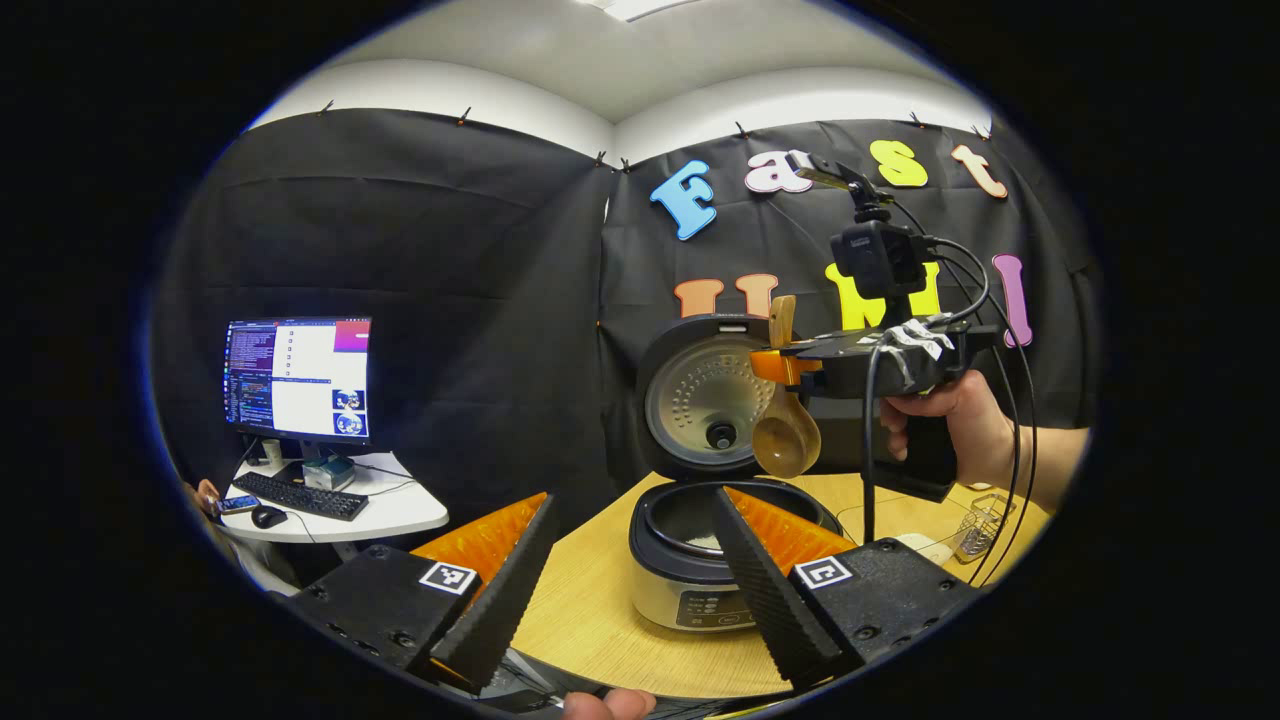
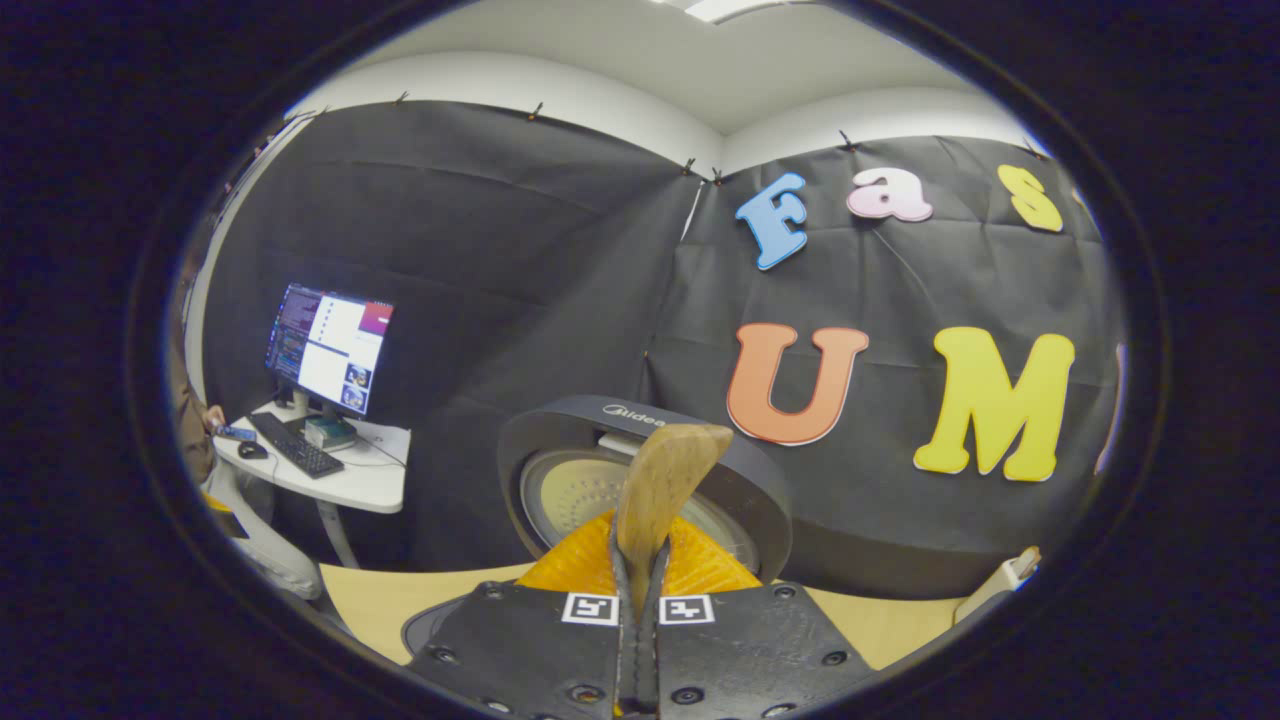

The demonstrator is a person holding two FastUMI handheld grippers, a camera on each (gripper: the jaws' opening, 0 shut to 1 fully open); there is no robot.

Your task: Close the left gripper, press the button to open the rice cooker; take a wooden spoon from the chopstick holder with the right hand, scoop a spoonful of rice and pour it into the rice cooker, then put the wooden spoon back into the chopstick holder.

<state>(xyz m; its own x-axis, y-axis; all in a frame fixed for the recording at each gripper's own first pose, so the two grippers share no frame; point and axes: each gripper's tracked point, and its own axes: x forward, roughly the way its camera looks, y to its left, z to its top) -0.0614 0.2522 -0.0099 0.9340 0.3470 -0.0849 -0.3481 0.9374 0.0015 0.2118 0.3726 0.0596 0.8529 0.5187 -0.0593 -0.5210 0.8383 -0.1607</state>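
Presently the wooden spoon (image 1: 785, 420) is held above the rice cooker (image 1: 700, 560), bowl end hanging down in front of the raised lid (image 1: 700, 395), its handle pinched between the right gripper (image 1: 775, 365) fingers. Nearer the camera, the left gripper (image 1: 625, 560) is spread wide, holding nothing, before the cooker on the table (image 1: 590, 600).
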